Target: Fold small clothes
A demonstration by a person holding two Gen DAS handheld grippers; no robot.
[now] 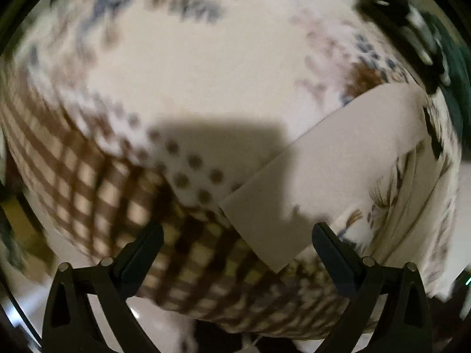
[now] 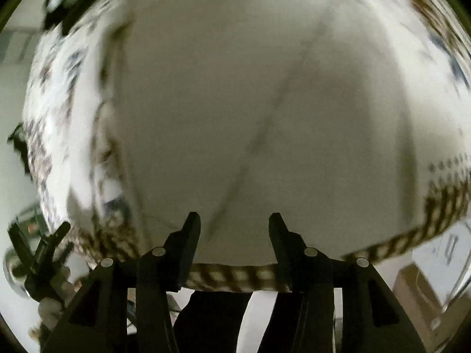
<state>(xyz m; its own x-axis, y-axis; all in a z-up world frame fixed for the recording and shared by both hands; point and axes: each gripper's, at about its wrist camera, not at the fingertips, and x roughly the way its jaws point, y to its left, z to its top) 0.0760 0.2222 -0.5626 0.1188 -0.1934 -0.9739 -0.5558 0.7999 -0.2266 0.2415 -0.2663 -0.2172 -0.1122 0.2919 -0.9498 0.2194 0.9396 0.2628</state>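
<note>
A plain off-white garment lies flat on a patterned tablecloth. In the left wrist view the garment [image 1: 329, 158] shows as a pale band running from the lower middle up to the right. My left gripper [image 1: 237, 229] is open and empty, its jaws wide apart just above the garment's near corner. In the right wrist view the garment [image 2: 235, 117] fills most of the frame, with a crease line running diagonally across it. My right gripper [image 2: 234, 220] is open and empty, its fingertips over the garment's near edge. Both views are blurred by motion.
The tablecloth [image 1: 97, 182] has brown checks, dots and leaf prints; its checked border [image 2: 235, 276] hangs at the table's near edge. A dark green and black object [image 1: 418, 35] sits at the far right. The other gripper [image 2: 44, 253] shows at the lower left.
</note>
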